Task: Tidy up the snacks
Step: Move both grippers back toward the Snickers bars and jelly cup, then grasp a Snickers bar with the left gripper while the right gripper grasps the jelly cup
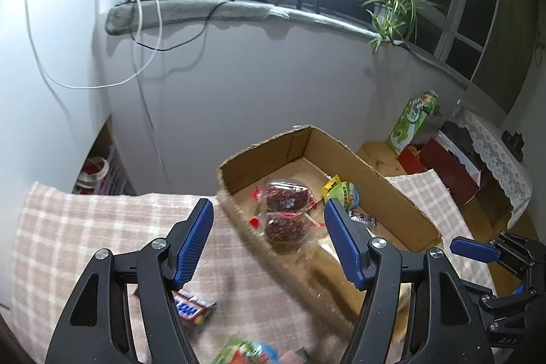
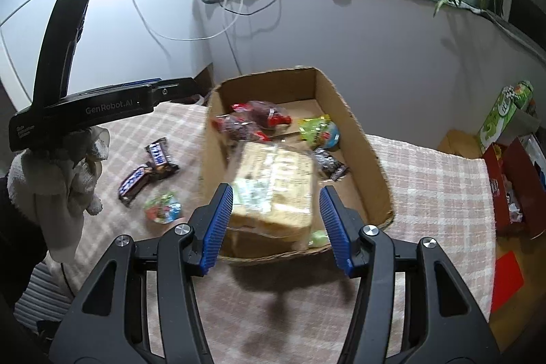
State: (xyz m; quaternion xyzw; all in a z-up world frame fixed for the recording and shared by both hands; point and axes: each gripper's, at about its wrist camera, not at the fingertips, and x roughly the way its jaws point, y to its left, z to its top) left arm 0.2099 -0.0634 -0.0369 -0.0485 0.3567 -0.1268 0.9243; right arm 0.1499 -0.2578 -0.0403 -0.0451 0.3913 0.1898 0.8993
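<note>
Not yet boxed: two chocolate bars (image 2: 134,181) and a jelly cup (image 2: 163,208), lying on the checked tabletop (image 2: 426,186) just outside the left wall of the cardboard box (image 2: 355,132). Low and left of the right claw (image 2: 275,193), close beneath the left claw (image 1: 269,207), so likely nearer to that one. Long axes of the bars slanted, neither square to the pads.

Inside the box, straight ahead of the right claw: a blurred bread pack (image 2: 276,179), not pinched. Beyond it two red packs (image 2: 252,121), a green cup (image 2: 320,132), a dark wrapper (image 2: 329,164).

Both claws released, pads apart, empty.

From the right wrist, all the loose snacks in plain view. From the left wrist, only one bar behind the left finger and a blurred jelly cup at the bottom edge.
</note>
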